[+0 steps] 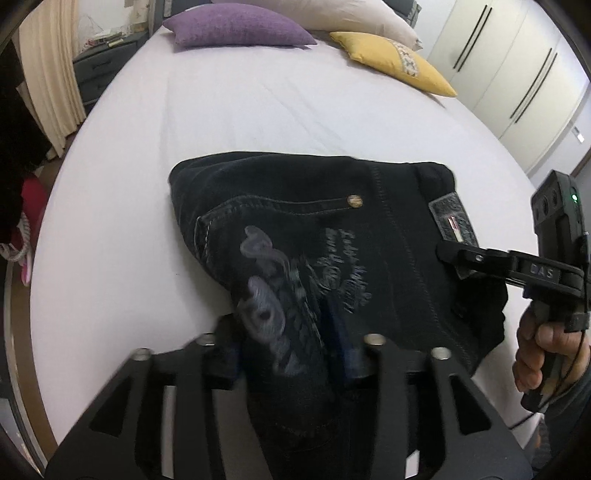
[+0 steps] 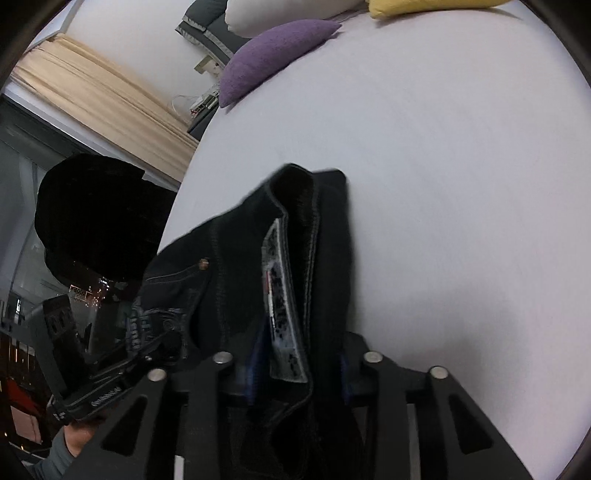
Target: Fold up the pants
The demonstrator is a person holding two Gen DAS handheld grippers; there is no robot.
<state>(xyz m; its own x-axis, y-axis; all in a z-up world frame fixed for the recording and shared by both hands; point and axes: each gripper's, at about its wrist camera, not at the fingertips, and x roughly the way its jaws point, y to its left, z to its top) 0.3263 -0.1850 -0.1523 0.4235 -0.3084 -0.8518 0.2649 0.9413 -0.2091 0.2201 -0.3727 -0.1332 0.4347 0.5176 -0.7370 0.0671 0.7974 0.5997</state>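
This is a home bedroom. Ahead of the left gripper stretches a bed [image 1: 258, 110] under a pale sheet, with a purple cushion [image 1: 236, 27], a yellow cushion [image 1: 391, 59] and a white pillow [image 1: 332, 14] at its far end. Off to the right stands a white wardrobe [image 1: 517, 66] with long dark handles; to the left hang cream curtains [image 1: 51, 74] beside a grey drawer unit [image 1: 99, 70].

Soft even indoor light, faint shadows on the bed sheet [image 1: 258, 110], strong fisheye bending, dark corners, motion-blurred foreground denim
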